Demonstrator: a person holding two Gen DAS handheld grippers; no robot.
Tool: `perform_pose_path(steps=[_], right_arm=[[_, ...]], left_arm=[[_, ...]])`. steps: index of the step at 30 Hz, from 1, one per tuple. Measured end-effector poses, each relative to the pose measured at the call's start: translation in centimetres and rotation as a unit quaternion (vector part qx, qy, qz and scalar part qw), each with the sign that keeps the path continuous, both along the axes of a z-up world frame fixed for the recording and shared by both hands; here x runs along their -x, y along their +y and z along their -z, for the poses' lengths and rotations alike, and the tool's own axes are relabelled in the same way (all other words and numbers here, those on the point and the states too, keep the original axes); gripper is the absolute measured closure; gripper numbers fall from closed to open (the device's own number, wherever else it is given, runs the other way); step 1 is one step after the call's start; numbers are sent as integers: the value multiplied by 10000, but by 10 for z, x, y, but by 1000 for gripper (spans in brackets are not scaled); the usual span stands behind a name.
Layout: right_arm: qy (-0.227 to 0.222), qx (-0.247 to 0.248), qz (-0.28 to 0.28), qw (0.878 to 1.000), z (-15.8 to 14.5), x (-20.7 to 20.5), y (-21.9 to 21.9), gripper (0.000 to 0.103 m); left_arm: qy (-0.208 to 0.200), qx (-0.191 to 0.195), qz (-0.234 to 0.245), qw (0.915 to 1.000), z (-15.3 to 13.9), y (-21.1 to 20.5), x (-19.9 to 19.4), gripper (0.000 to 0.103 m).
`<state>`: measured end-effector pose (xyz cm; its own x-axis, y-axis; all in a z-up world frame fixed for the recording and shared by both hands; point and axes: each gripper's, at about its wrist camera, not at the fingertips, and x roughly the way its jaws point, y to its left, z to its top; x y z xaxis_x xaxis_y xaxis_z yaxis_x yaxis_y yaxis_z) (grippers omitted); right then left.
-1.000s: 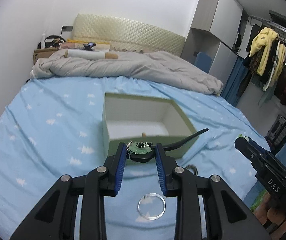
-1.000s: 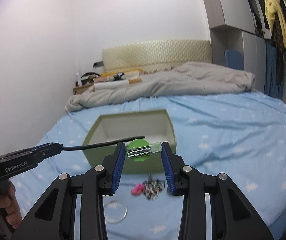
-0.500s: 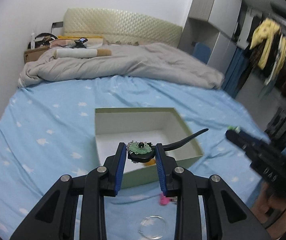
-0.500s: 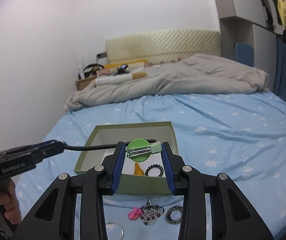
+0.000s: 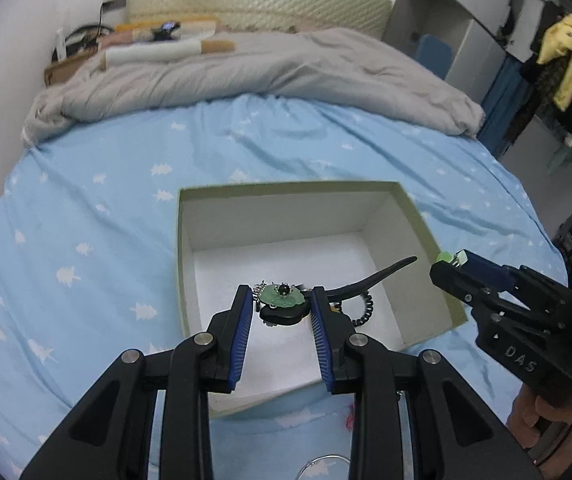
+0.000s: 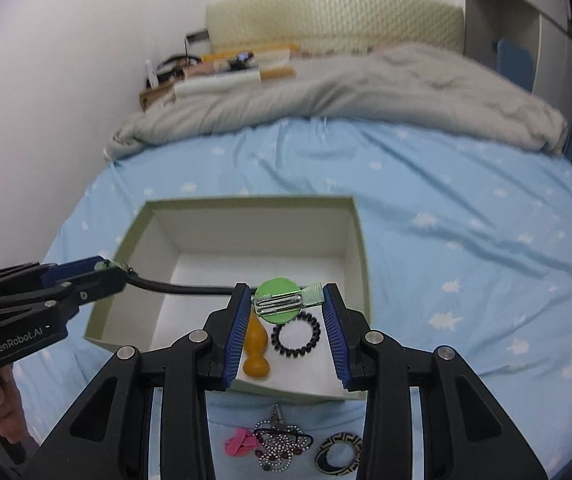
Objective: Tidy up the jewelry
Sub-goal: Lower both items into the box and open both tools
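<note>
An open pale-green box (image 5: 183,240) (image 6: 360,240) with a white inside lies on the blue bed sheet. My left gripper (image 5: 281,304) is shut on a black hair stick with a green jade flower (image 5: 281,296), held over the box; its black tail (image 6: 181,289) shows in the right wrist view. My right gripper (image 6: 286,304) is shut on a green hair clip (image 6: 281,300), also over the box. Inside lie an orange piece (image 6: 255,354) and a black spiral hair tie (image 6: 296,334).
In front of the box on the sheet lie a pink piece (image 6: 239,443), a beaded silver chain (image 6: 279,446), a patterned ring (image 6: 338,450) and a thin hoop (image 5: 324,467). A grey duvet (image 5: 245,76) covers the far bed. Wardrobe and hanging clothes (image 5: 566,60) are at right.
Both grippers rose and moved forward over the box with their pieces still held. The box inside now shows from above.
</note>
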<state>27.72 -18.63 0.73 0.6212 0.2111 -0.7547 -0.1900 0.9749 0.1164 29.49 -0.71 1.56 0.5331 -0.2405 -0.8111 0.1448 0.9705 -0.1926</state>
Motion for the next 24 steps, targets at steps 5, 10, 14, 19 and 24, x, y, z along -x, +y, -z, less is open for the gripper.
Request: perform_pose_path(steps=[5,10,14,19,24], right_arm=[[290,74,-108,9995,13,-12,5,69],[391,74,-176,9991,14,-15,4,69],[354,17,-213,9991,11,-14,2,63],[180,34,-226,9996,-1,-5,-2,62],[-86,-105,-194,9997,-19,13,-13,62]], left_arm=[[325,101,-74,9994,14,4,-11,74],[403,12,-19,9992,14,-1,-14,73],[390,-37,-105,9992,9,-1,-13,72],[417,-48,-98,9991,4,-1,-9,68],[156,-93,-10,9998,-8,-1,9,51]])
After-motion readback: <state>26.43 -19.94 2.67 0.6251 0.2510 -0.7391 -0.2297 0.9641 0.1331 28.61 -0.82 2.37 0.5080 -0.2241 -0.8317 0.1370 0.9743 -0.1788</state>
